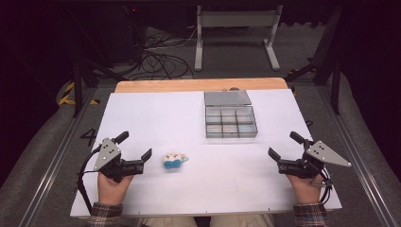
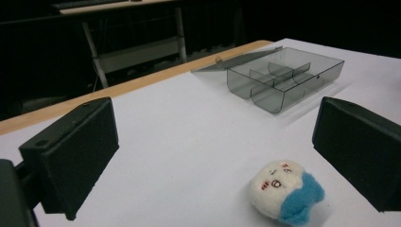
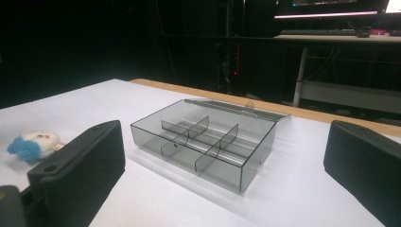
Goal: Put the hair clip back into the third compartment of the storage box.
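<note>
A small plush toy [image 1: 174,160], white face with blue hair, lies on the white table [image 1: 156,118] left of centre. My left gripper [image 1: 137,146] rests on the table just left of it, open, jaws empty; in the left gripper view the toy [image 2: 285,190] lies ahead between the jaws, closer to the right one. A smoky clear compartment box [image 1: 231,121] with its lid folded back sits at the table's far middle. My right gripper [image 1: 285,146] rests near the right front, open and empty, facing the box [image 3: 204,141]. The toy [image 3: 34,143] appears far left there.
A wooden strip [image 1: 201,85] borders the table's far edge. Beyond it are a white metal stand [image 1: 236,33] and tangled cables [image 1: 158,59] on the floor. Dark frame bars flank both sides of the table.
</note>
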The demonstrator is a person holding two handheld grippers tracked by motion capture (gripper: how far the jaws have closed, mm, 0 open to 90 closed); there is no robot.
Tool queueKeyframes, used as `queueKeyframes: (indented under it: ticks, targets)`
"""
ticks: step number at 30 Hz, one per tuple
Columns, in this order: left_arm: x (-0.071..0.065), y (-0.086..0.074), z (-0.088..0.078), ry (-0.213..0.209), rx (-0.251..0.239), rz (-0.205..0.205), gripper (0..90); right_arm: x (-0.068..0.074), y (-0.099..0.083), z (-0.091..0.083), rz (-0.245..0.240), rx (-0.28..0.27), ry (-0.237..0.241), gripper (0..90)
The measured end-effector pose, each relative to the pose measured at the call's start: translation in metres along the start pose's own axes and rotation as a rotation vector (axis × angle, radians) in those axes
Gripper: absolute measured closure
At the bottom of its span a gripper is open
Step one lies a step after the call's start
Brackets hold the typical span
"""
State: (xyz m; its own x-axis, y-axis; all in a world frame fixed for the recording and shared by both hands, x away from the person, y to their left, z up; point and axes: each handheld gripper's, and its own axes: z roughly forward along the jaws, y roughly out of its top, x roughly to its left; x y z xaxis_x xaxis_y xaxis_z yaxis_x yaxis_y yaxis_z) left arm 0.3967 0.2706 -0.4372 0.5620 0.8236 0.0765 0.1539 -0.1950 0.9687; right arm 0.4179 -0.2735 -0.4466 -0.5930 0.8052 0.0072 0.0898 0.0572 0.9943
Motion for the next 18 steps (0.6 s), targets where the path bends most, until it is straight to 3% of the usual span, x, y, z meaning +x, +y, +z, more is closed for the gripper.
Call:
queueKeyframes:
  ticks: [4, 16, 18]
  targets:
    - [-0.004, -0.001, 0.007, 0.009, 0.055, -0.011, 3.2, 0.0, 0.0, 0.0, -0.003, 0.015, -0.019, 0.0]
    - [-0.013, -0.008, 0.03, -0.082, 0.19, -0.01, 2.9, 0.003, -0.002, 0.004, -0.014, 0.051, -0.033, 0.9]
    - [-0.016, -0.011, 0.036, -0.106, 0.231, -0.012, 2.8, 0.003, -0.002, 0.004, -0.014, 0.055, -0.034, 1.0]
